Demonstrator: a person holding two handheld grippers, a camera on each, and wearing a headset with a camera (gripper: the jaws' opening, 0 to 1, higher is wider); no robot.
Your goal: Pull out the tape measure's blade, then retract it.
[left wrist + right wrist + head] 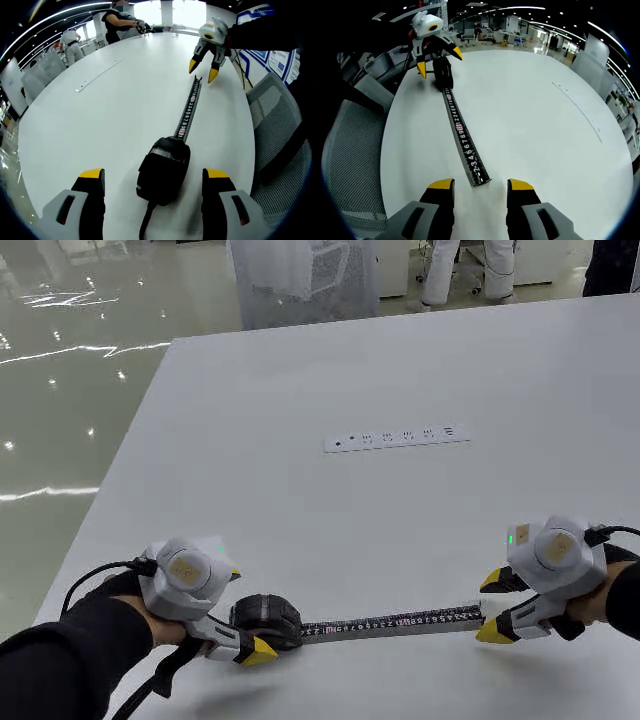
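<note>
While outstretched, blade (390, 622) flat on table (400, 370)

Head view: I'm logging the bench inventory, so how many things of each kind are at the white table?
Tape measure: 1
Handheld grippers: 2, the left gripper and the right gripper
Socket strip: 1
Total: 4

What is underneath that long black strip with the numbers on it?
The white table: the tape measure's blade lies flat along it, drawn out of the black case. The table surface directly beneath the blade is covered, so it cannot be seen.
</note>
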